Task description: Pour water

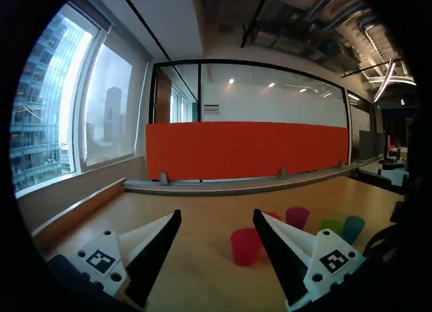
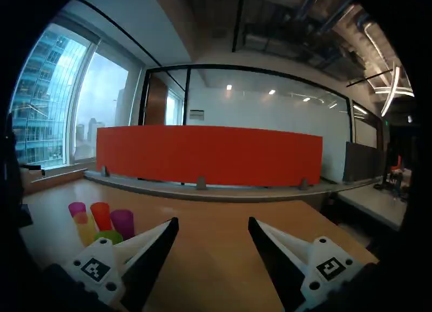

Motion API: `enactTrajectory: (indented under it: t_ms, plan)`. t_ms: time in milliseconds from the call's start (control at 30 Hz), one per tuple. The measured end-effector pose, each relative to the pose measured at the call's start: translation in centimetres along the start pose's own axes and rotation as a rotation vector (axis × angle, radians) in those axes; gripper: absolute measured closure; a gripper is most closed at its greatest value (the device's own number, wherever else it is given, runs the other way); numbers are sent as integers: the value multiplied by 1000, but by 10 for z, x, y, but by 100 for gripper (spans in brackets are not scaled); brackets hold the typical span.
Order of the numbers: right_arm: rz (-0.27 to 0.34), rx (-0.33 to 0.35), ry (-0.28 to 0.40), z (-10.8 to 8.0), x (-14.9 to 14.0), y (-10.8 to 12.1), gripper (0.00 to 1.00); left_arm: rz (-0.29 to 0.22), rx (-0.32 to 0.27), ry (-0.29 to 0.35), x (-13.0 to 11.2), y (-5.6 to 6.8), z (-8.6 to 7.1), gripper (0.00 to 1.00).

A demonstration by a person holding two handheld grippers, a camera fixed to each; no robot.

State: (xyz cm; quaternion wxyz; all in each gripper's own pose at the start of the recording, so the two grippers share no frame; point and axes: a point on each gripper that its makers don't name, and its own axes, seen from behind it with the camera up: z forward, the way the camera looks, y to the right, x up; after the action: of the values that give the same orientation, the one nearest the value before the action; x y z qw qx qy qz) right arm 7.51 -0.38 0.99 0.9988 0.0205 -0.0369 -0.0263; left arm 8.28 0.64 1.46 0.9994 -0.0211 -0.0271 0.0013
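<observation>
Several coloured plastic cups stand upright on the wooden table [image 1: 205, 279]. In the left gripper view a red cup [image 1: 245, 246] sits just ahead, close to the right finger, with a magenta cup [image 1: 297, 216], a green cup [image 1: 330, 225] and a teal cup [image 1: 353, 228] farther right. My left gripper [image 1: 216, 212] is open and holds nothing. In the right gripper view a cluster stands at the lower left: an orange-red cup [image 2: 100, 215], a purple cup [image 2: 123, 222], a yellow cup [image 2: 85, 227] and a green cup [image 2: 109, 236]. My right gripper [image 2: 212, 220] is open, with nothing between its fingers.
An orange divider panel [image 1: 245, 149] runs along the table's far edge on a grey rail. Large windows [image 1: 48, 117] line the left side behind a low wooden ledge. Another desk [image 2: 372, 201] with dark equipment lies to the right.
</observation>
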Motion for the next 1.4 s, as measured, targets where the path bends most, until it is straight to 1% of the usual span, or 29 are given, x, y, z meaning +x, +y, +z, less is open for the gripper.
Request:
enactTrajectory:
  t_ms: [100,300,500,633,800,900,1000,1100,1200,1300,1400]
  plan:
    - [6,8,-9,2,16,0,0,0,-27,-5,17,4,2,1]
    - [21,42,2,3,53,-6,0,19,-58,-9,48,7,3,1]
    - [8,51,14,4,88,-9,0,23,-77,-28,74,6,6,1]
    - [-5,52,36,4,109,-7,0,30,-94,-22,92,7,8,1]
    - [-13,57,45,3,122,-6,0,43,-125,-9,110,12,11,1]
    - [-7,67,35,3,123,-5,0,50,-138,-8,117,13,12,1]
    - [-4,86,26,2,122,-6,0,48,-163,3,123,18,13,1]
    - [-11,130,17,0,120,-15,0,37,-216,12,127,29,14,1]
    - [-24,187,9,-4,117,-25,0,15,-268,6,128,38,15,1]
    - [-43,249,11,-8,117,-37,0,3,-315,4,130,46,13,1]
    - [-54,311,23,-14,121,-49,0,15,-353,8,132,54,10,1]
